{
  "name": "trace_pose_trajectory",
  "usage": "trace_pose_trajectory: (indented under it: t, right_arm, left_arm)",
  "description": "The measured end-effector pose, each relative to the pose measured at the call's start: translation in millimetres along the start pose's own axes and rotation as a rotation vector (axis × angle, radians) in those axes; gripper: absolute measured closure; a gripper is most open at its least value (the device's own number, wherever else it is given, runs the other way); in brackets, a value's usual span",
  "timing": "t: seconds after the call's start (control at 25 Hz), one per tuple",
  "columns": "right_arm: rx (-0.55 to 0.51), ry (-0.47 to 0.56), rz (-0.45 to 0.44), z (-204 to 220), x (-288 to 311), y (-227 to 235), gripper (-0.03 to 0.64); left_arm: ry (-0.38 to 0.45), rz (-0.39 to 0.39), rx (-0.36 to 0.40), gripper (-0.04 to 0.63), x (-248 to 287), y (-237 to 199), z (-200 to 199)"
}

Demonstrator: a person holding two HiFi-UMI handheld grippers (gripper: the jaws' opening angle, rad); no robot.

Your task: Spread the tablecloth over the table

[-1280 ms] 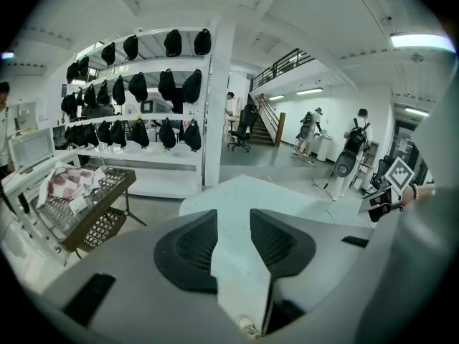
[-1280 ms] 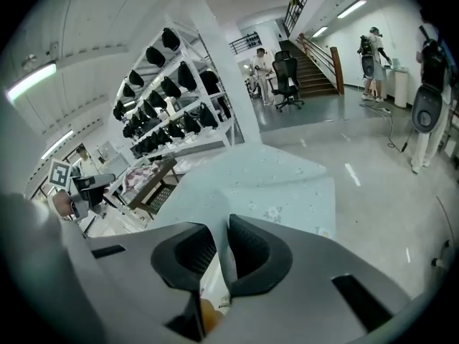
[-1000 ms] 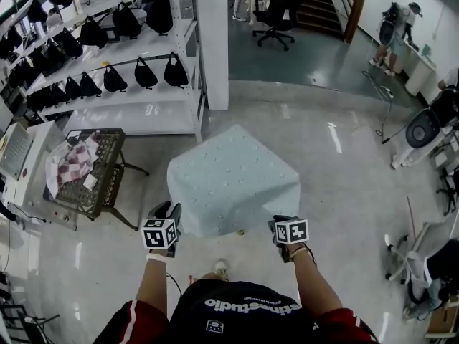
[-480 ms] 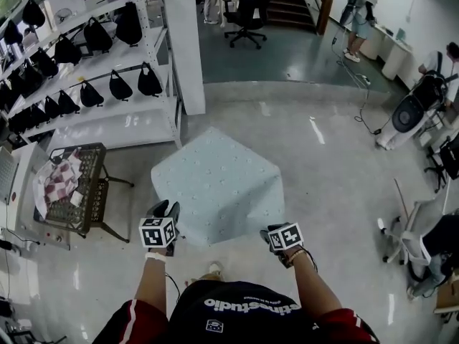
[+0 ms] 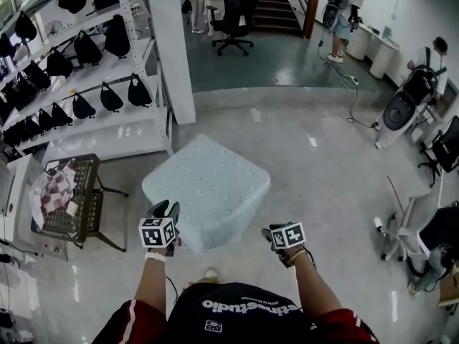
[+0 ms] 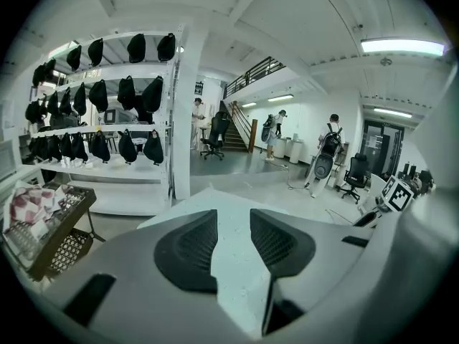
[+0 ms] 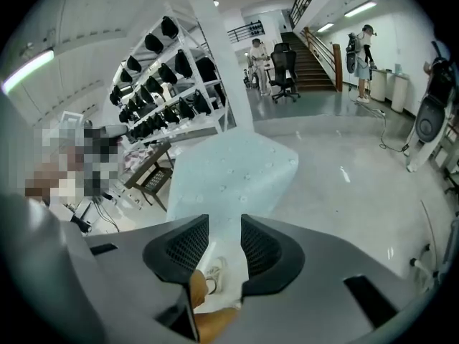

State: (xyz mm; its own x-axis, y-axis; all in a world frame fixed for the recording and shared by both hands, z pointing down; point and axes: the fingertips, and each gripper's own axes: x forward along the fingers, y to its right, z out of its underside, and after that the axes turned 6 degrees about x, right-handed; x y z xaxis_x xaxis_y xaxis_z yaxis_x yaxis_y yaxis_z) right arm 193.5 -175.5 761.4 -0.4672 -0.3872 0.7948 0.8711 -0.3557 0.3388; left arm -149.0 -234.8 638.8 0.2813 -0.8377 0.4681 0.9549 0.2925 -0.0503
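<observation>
a person's left gripper [image 5: 166,208] and right gripper [image 5: 274,233] hover at the near edge of a pale blue tablecloth [image 5: 208,185], both with jaws spread wide, gripping nothing. the cloth lies draped over the table, covering it. to its left stands a wire basket rack [image 5: 72,199]; farther off, shelves of black bags [image 5: 86,70].

Large lab-like warehouse hall, white shelving [image 5: 100,129] of black bags [image 5: 111,99], office chair [image 5: 235,16], staircase [image 5: 269,6], glossy floor [image 5: 323,192]
</observation>
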Motion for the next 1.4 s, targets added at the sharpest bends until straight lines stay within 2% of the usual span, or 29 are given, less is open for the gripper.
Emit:
trace_pose_trajectory:
  t: [0.16,0.44,0.68,1.0,1.12,1.4]
  right_arm:
    - [-0.016,0.041,0.003,-18,-7,-2,0.454]
    - [-0.034,0.181,0.019,-81,-29,-13,0.454]
    - [-0.086,0.297,-0.031,-131,-48,-43,0.453]
    - [-0.081,0.433,-0.044,-179,-74,-63,0.453]
    - [-0.088,0.487,-0.055,-196,-88,-72,0.453]
    - [-0.101,0.591,-0.109,-228,-113,-96,0.453]
  left_arm:
    - [0.018,-0.011,-0.017,0.452,-9,-4,-6]
    - [0.062,-0.061,-0.051,0.465,-27,-22,-26]
    - [0.108,-0.102,-0.073,0.449,-42,-37,-47]
    - [0.187,-0.077,-0.121,0.449,-48,-40,-81]
    - [0.231,-0.085,-0.117,0.449,-53,-40,-96]
    - [0.321,-0.071,-0.111,0.508,-61,-36,-134]
